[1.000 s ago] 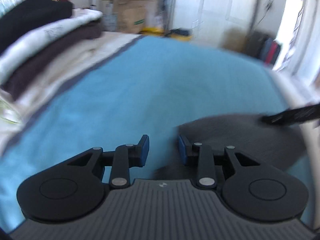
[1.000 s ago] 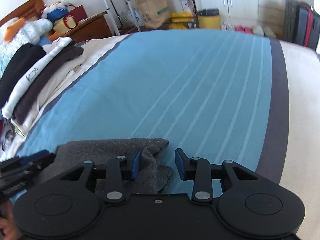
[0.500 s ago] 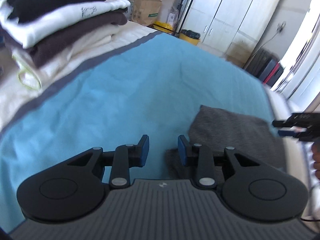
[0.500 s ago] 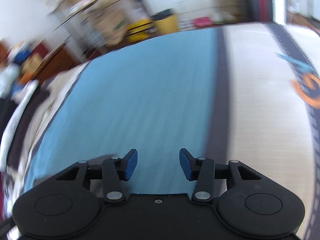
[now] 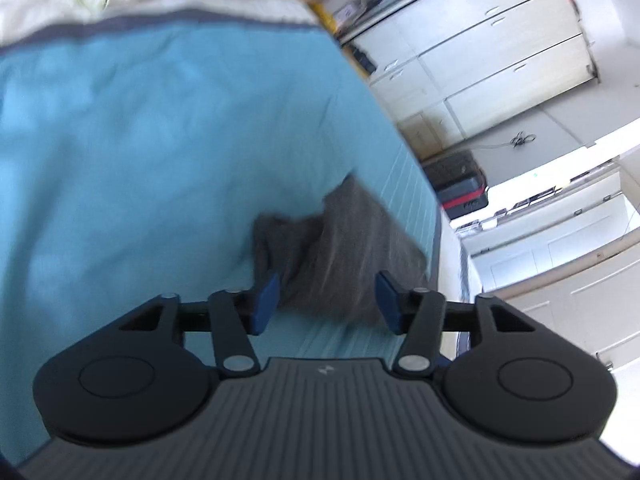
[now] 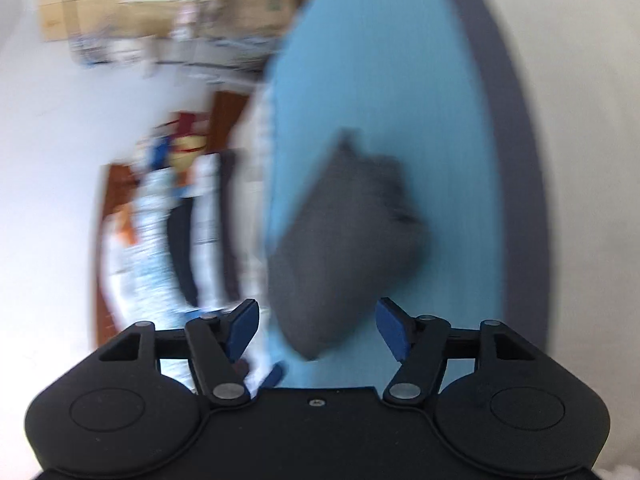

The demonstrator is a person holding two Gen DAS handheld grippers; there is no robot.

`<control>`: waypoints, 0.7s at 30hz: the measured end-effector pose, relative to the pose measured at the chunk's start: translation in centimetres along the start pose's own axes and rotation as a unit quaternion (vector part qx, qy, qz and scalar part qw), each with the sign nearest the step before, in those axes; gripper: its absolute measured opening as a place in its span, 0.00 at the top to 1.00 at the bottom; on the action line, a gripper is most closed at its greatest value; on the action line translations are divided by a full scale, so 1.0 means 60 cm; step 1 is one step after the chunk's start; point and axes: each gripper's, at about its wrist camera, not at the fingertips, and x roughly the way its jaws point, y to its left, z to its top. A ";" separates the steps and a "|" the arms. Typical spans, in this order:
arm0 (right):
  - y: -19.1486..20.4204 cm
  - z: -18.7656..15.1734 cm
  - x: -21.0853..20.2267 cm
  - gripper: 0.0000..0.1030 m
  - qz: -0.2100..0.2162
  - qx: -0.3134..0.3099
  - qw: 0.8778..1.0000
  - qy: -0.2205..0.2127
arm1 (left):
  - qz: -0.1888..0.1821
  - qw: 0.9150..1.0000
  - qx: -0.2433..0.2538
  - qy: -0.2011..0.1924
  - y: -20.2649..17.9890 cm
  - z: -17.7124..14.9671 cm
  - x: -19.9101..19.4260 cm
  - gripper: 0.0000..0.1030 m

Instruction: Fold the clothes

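Fingers of left gripper (image 5: 326, 300) and right gripper (image 6: 318, 330) are gaping wider than before, empty; grey garment (image 5: 352, 248) is lying just beyond them.

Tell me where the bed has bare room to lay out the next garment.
Free: the blue sheet between the folded grey garment and the dark border stripe. Crowded: beyond that stripe, where the clothes pile lies. The grey garment sits near the bed's edge.

both hand-held grippers – left (image 5: 327, 302), right (image 6: 318, 331) – have opened wider and rolled sideways.
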 end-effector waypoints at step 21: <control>-0.004 0.031 0.084 0.61 -0.035 -0.069 0.989 -0.124 | 0.058 0.995 -0.081 -0.026 -0.009 -0.031 0.093 0.35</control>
